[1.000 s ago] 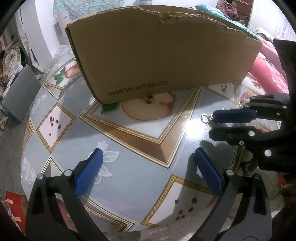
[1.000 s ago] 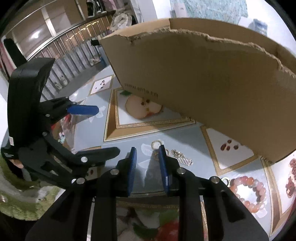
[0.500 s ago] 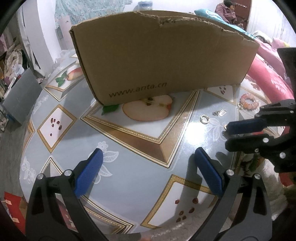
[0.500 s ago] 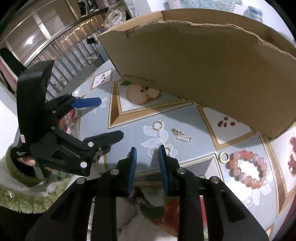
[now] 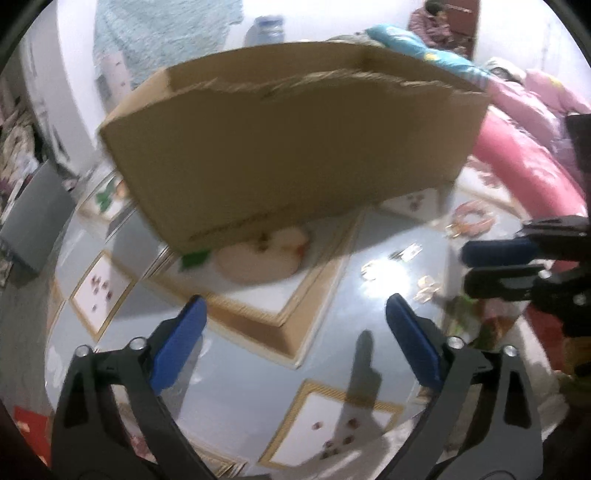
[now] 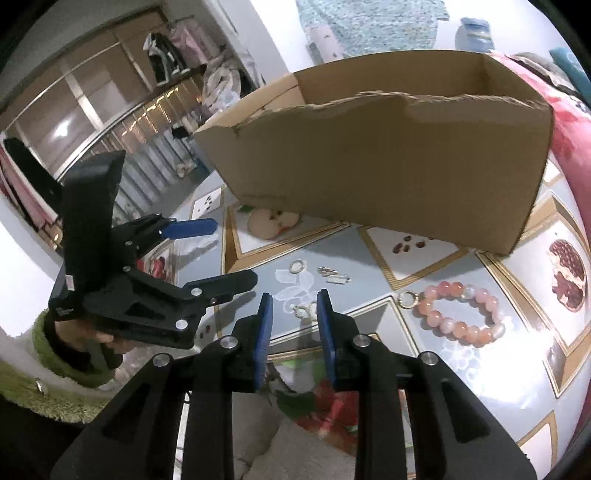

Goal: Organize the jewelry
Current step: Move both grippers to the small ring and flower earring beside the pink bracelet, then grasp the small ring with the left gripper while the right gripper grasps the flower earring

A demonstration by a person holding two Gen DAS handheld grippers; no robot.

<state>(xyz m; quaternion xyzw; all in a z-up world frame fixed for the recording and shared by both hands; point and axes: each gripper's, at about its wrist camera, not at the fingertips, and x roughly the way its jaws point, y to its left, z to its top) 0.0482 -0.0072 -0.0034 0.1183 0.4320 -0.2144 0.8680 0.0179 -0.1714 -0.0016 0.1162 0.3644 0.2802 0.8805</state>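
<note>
Currently noted:
Left gripper (image 5: 291, 343): jaws closing, still wide, nothing between them.
Right gripper (image 6: 291, 314): narrowly parted, nothing grasped.
Bead bracelet (image 6: 460, 312): laid beside cardboard box (image 6: 388, 162).

A white wall (image 6: 266, 37) is curving behind the scene, with a pale blue patterned cloth (image 6: 365, 26) hanging on it. A metal railing (image 6: 140, 122) is running along the left, catching glints of lamp light, and clothes (image 6: 173, 55) are hanging above it. Pink bedding (image 5: 524, 162) is lying heaped at the right. A grey panel (image 5: 37, 214) is leaning at the left.
</note>
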